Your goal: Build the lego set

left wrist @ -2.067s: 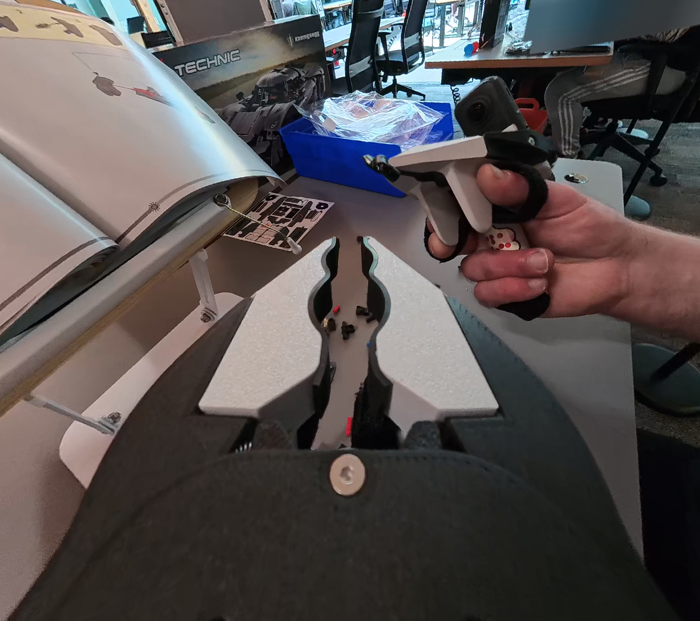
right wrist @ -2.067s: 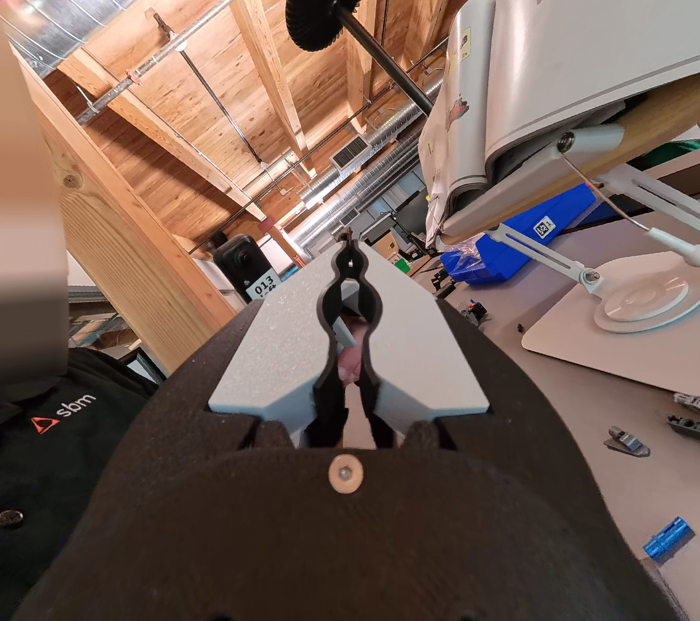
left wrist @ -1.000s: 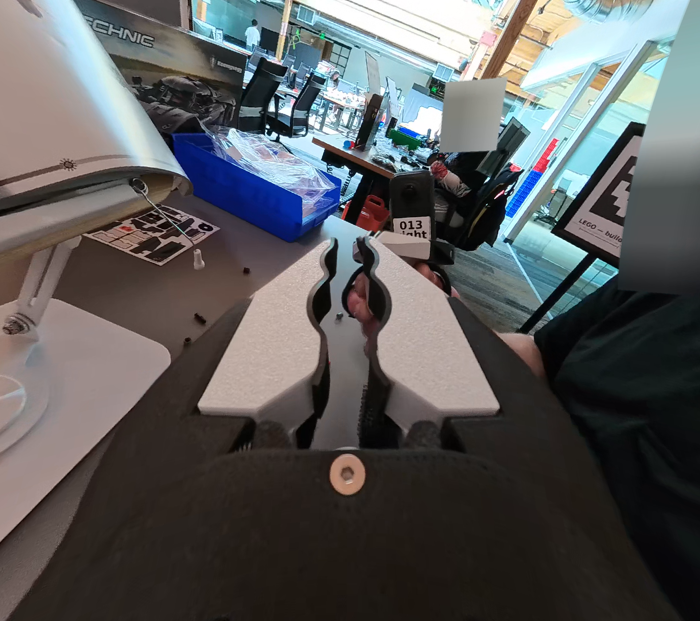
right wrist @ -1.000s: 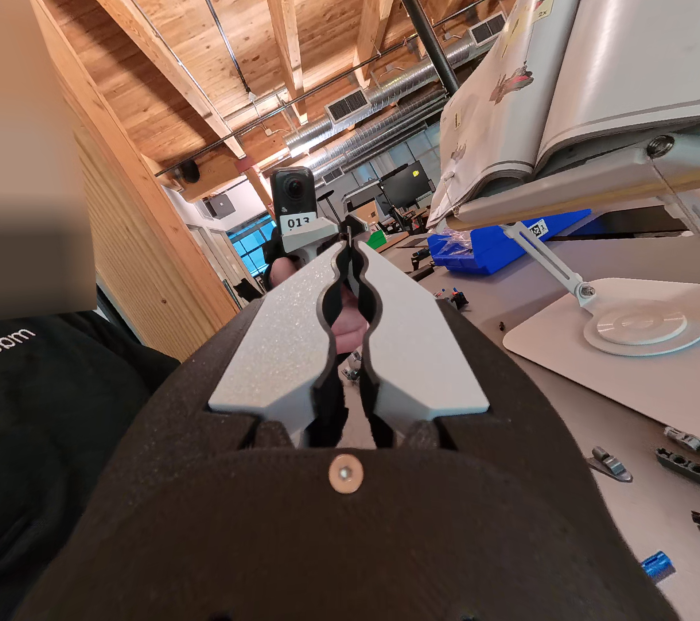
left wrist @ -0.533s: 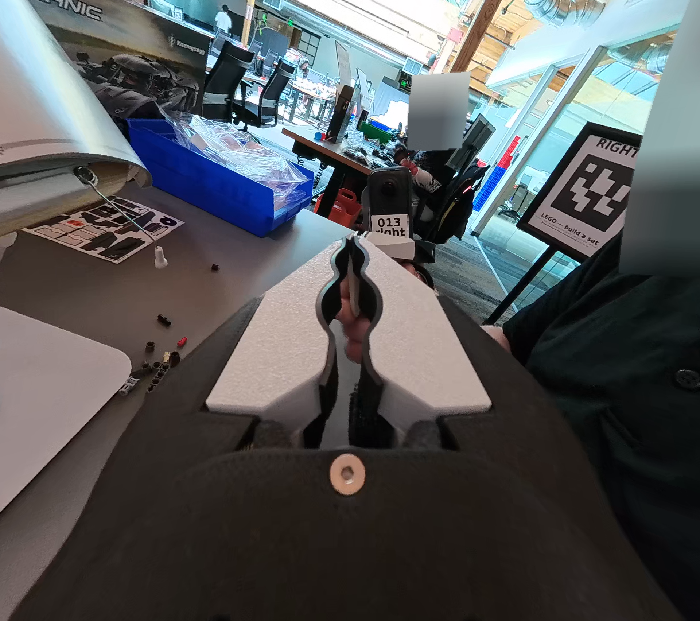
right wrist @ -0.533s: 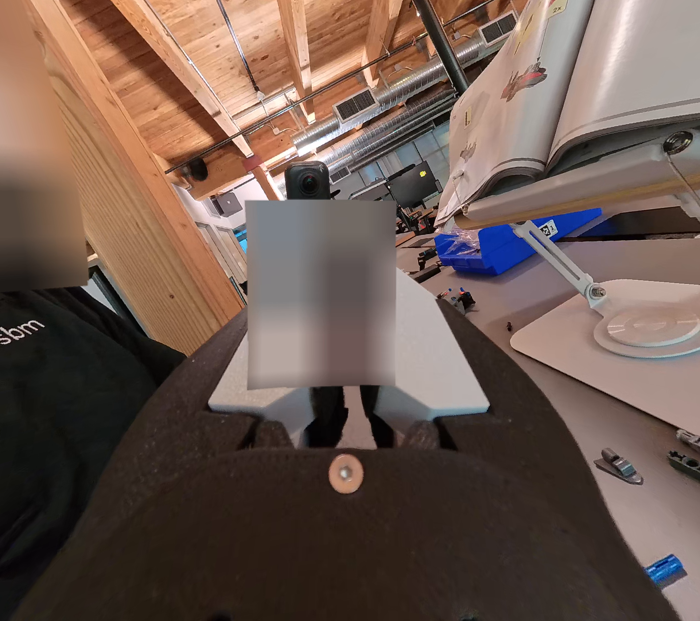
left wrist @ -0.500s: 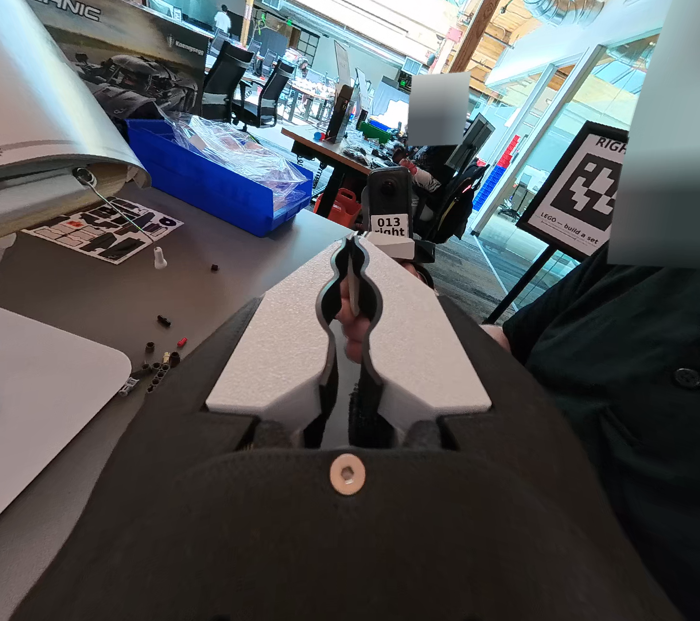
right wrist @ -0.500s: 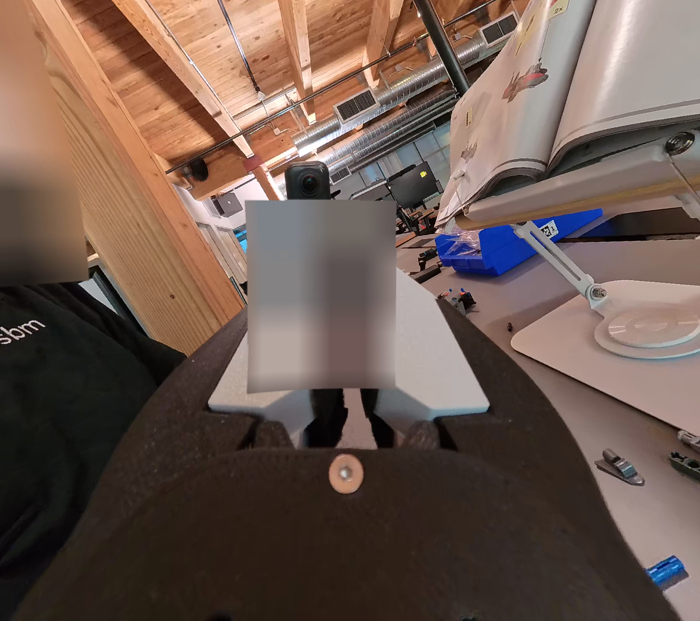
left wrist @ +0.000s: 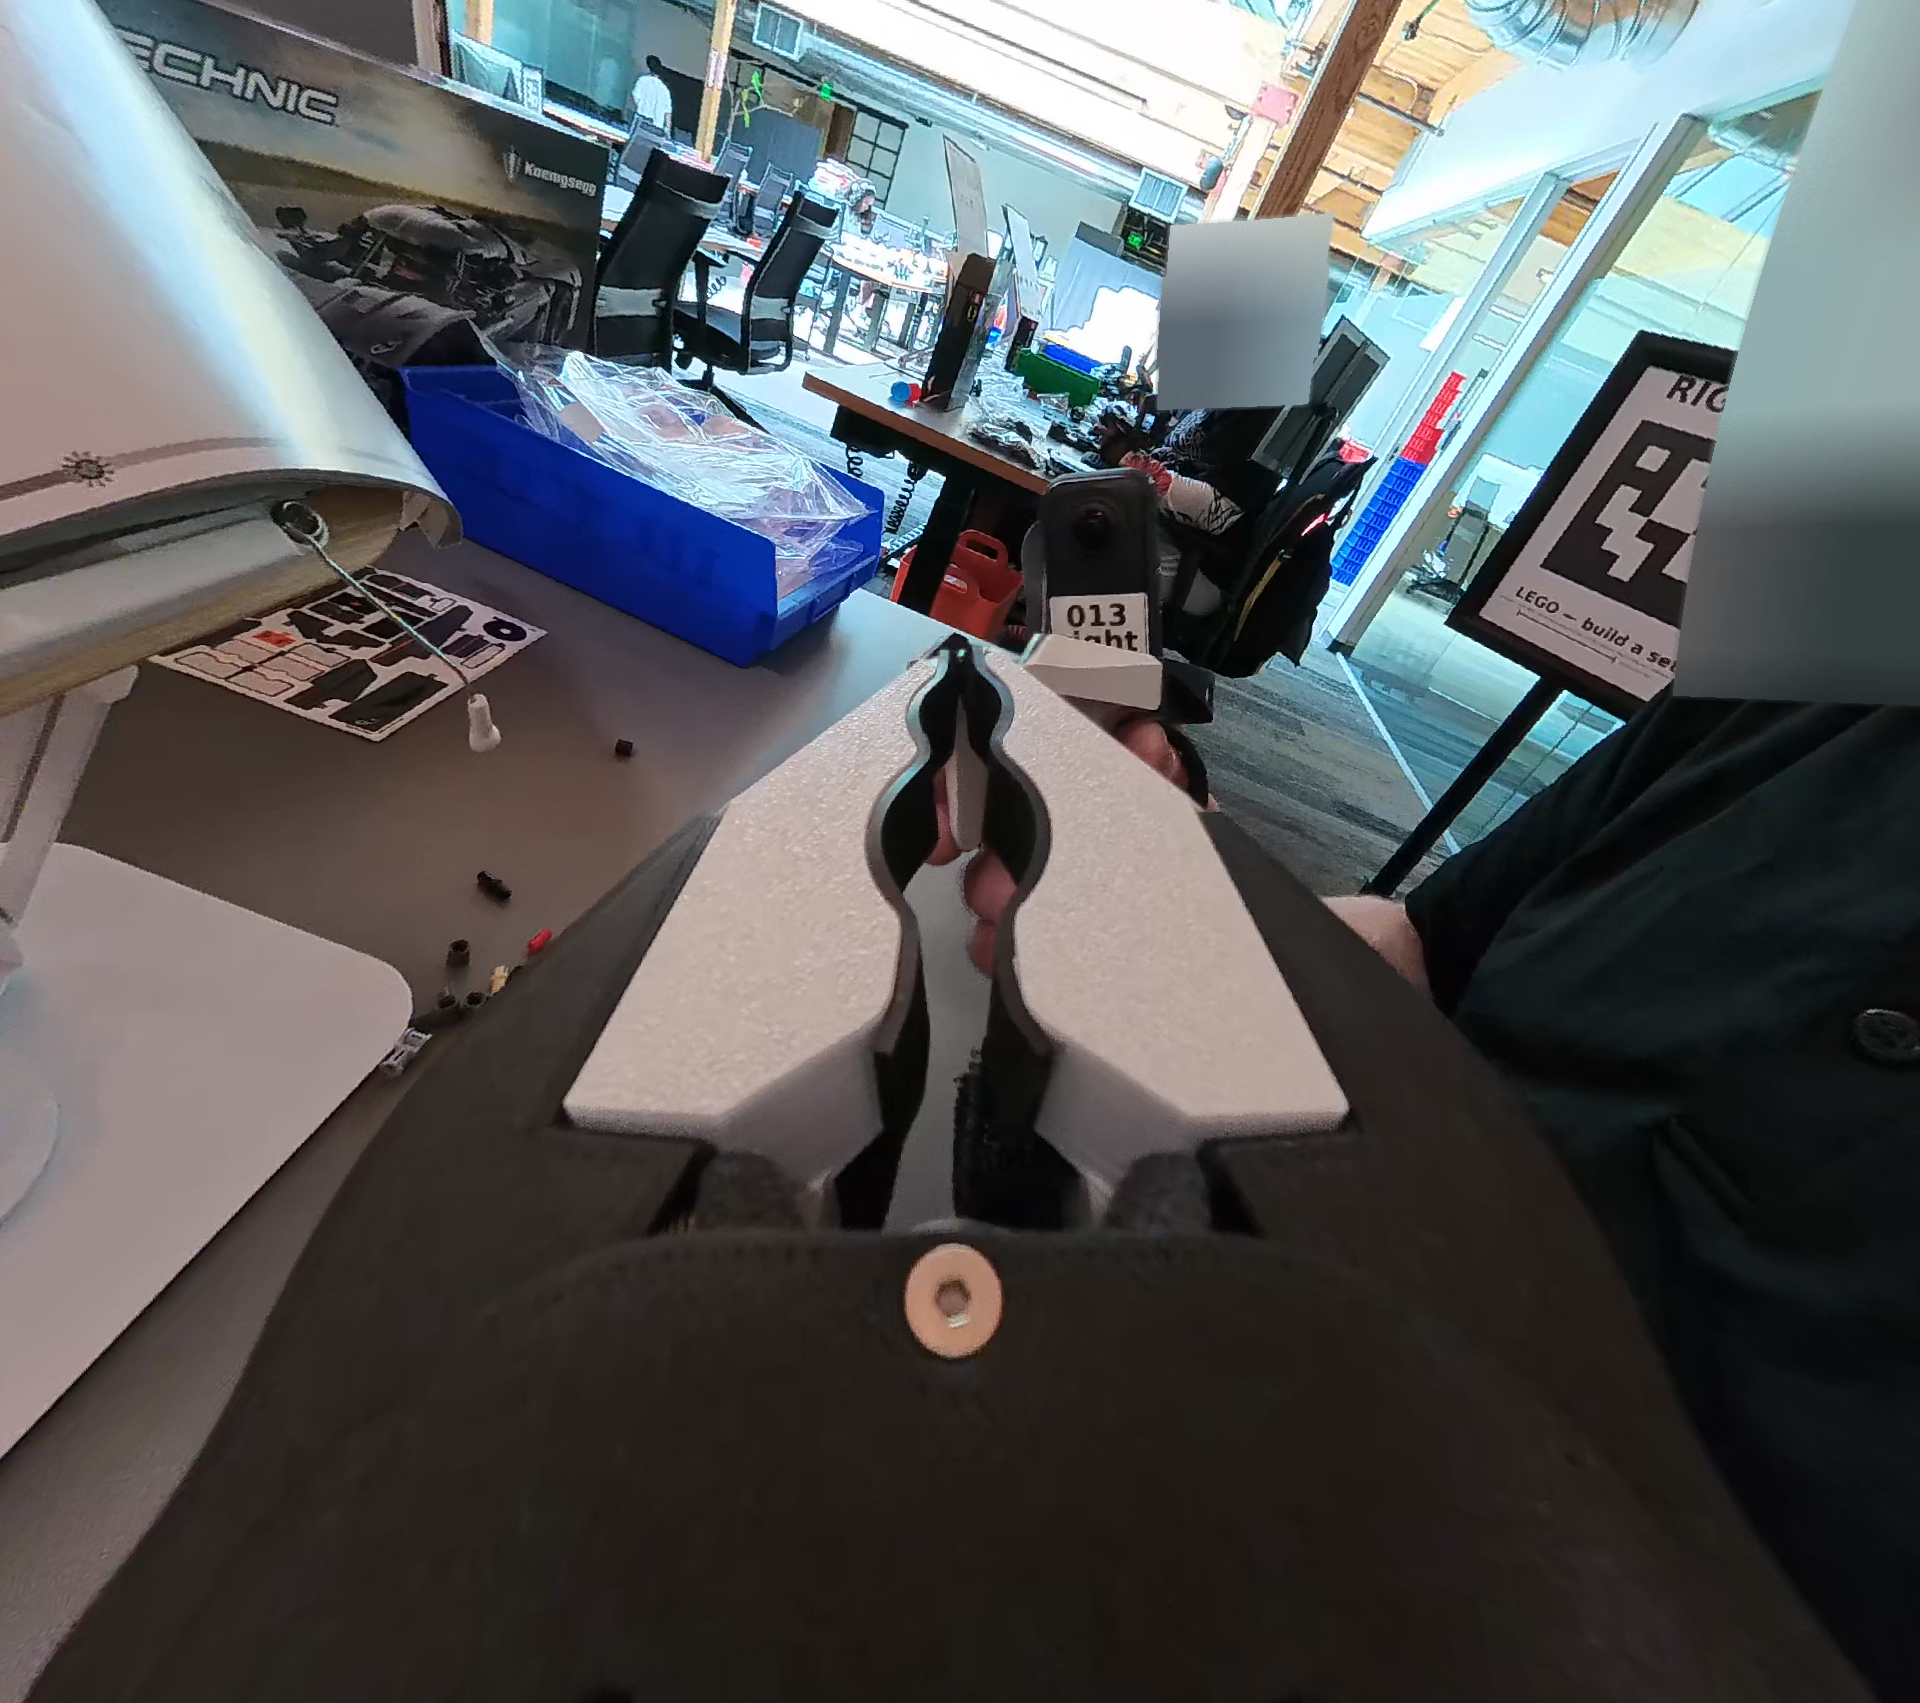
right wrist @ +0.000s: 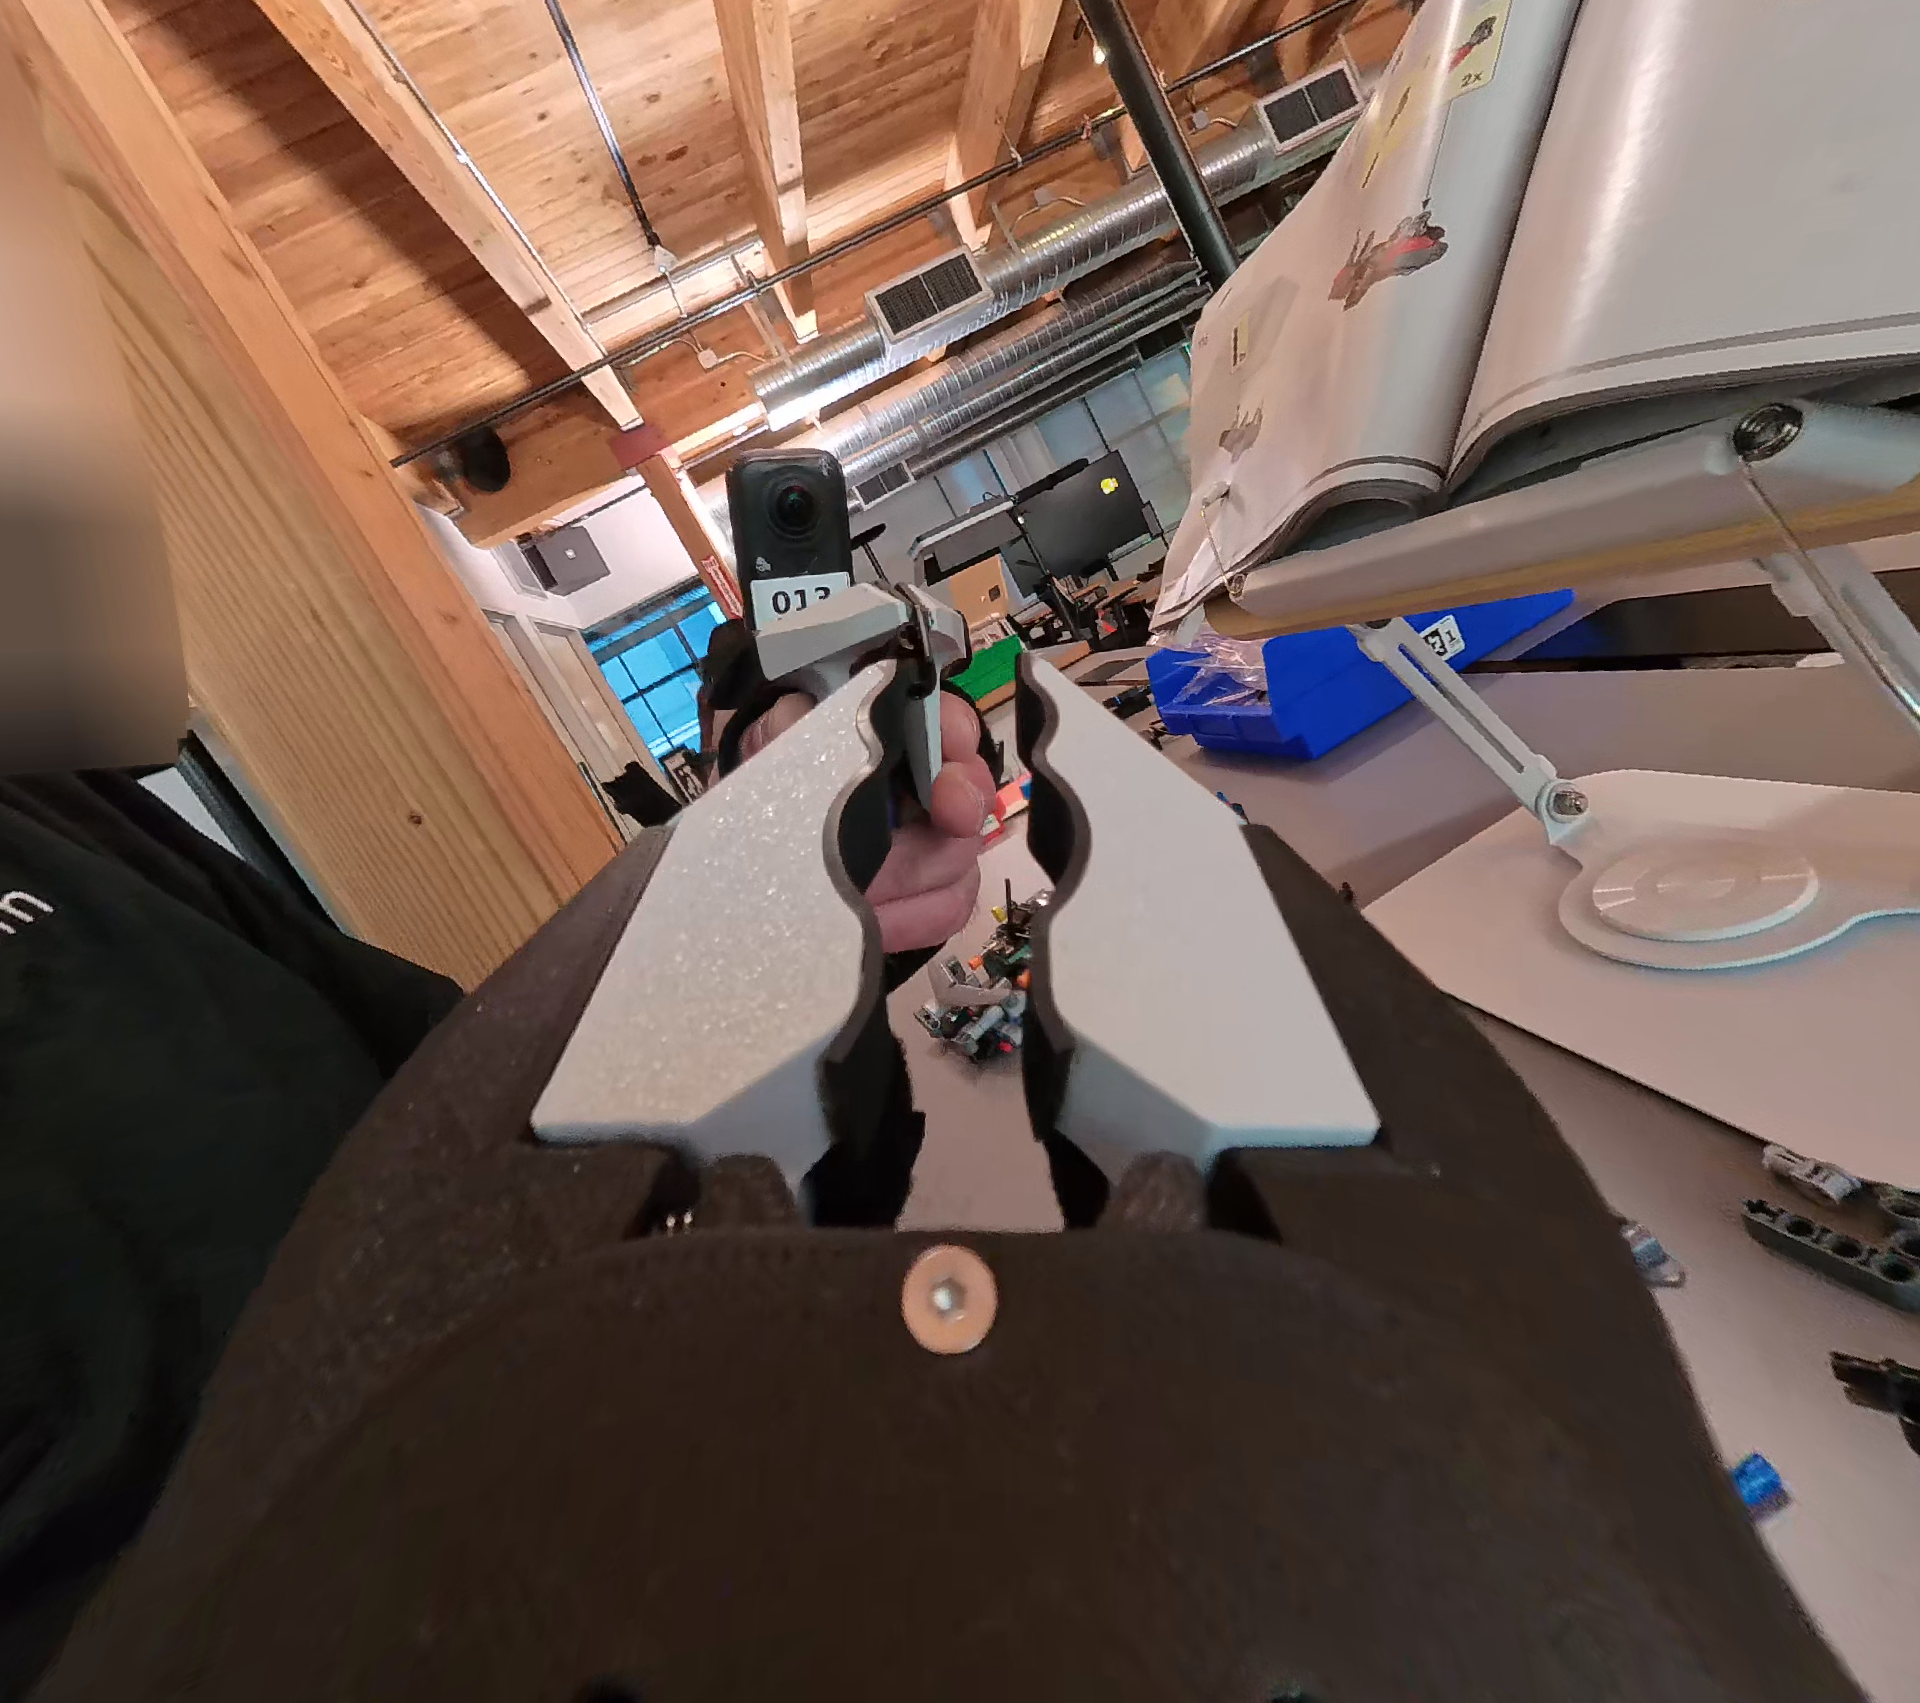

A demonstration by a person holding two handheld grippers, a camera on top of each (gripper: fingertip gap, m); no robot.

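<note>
Grey tabletop (left wrist: 312,822) stretches under an open workshop with timber beams, carrying a blue bin (left wrist: 623,510) of clear bags, a sticker sheet (left wrist: 343,651) and an instruction book (right wrist: 1558,251) on a white stand. My left tool (left wrist: 961,666) is clenched, tips meeting, and I cannot tell whether anything sits between them. My right tool (right wrist: 971,697) is released, with a clear gap between its fingers and nothing gripped. Both tools face each other above the tabletop. A partly built lego assembly (right wrist: 982,999) lies on the tabletop beyond the right tool, with loose black beams (right wrist: 1839,1238) and small pins (left wrist: 488,884) scattered well apart.
</note>
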